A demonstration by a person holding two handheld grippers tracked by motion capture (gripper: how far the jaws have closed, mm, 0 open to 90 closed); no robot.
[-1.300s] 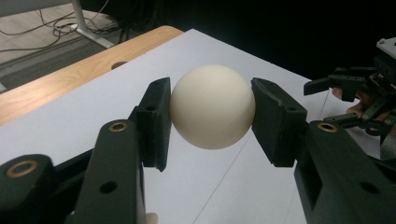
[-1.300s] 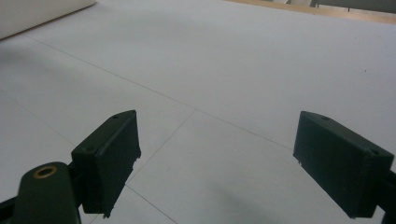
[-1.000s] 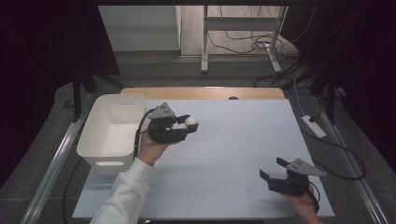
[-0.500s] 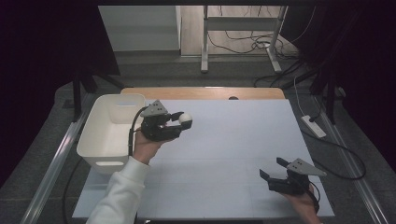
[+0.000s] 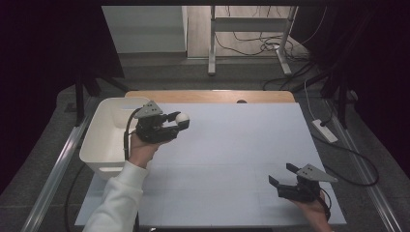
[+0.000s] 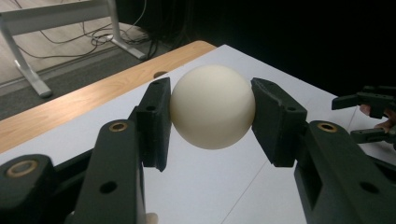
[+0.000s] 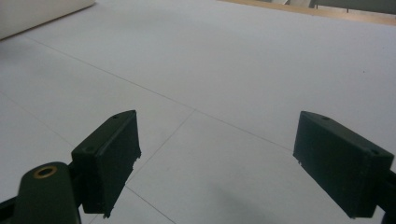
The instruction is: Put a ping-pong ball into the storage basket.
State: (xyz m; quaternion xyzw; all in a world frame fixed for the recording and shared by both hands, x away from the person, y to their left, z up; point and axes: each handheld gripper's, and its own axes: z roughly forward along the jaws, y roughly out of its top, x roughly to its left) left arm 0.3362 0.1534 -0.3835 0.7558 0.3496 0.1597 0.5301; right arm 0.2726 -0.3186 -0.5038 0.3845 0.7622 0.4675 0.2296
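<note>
A cream-white ball [image 5: 182, 118] [image 6: 212, 106] is clamped between the two black jaws of my left gripper [image 5: 178, 121] [image 6: 210, 121], lifted above the white table top [image 5: 232, 145] just right of the white bin [image 5: 104, 137]. The ball touches both pads [image 6: 156, 119]. My right gripper [image 5: 284, 175] [image 7: 217, 158] rests low near the table's front right corner, open wide with nothing between its fingers. That right gripper [image 6: 369, 114] appears small at the right edge of the left gripper view.
The white bin stands at the table's left edge, its inside bare where visible. A wooden strip [image 5: 208, 96] runs along the table's far edge. A power strip [image 5: 325, 130] and cables lie on the floor to the right. A metal desk frame [image 5: 246, 29] stands behind.
My left gripper, holding the ball, has drifted left toward the bin. The right gripper has stayed in place.
</note>
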